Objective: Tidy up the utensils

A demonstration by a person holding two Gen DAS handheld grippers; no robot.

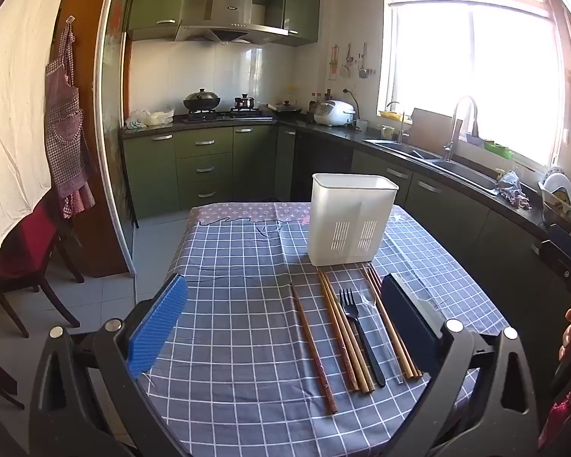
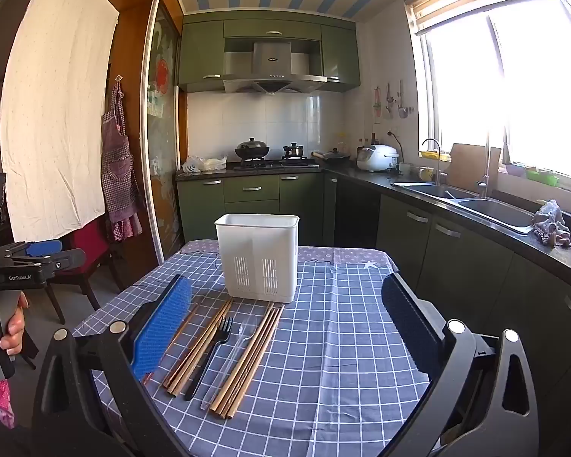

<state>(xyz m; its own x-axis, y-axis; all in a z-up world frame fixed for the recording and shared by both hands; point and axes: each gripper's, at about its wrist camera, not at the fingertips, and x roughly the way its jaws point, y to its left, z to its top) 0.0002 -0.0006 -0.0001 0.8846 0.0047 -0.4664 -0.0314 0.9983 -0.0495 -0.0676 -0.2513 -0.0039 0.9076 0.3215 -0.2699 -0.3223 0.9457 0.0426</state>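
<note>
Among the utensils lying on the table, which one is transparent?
The clear plastic spoon, lying between the black fork and a bundle of brown chopsticks; every other utensil is opaque.

Black-framed left claw and right claw, blue ribbed pads, silver screws, white "GenRobot.AI" lettering, bare-skinned hand, pink dotted sleeve.

A wrinkled checked cloth covered the desk. The holder was matt white plastic with slotted vents. The chopsticks looked like bare wood, the fork glossy black plastic, the spoon clear plastic. The left hand-held gripper had ribbed blue pads on matt black plastic arms.
</note>
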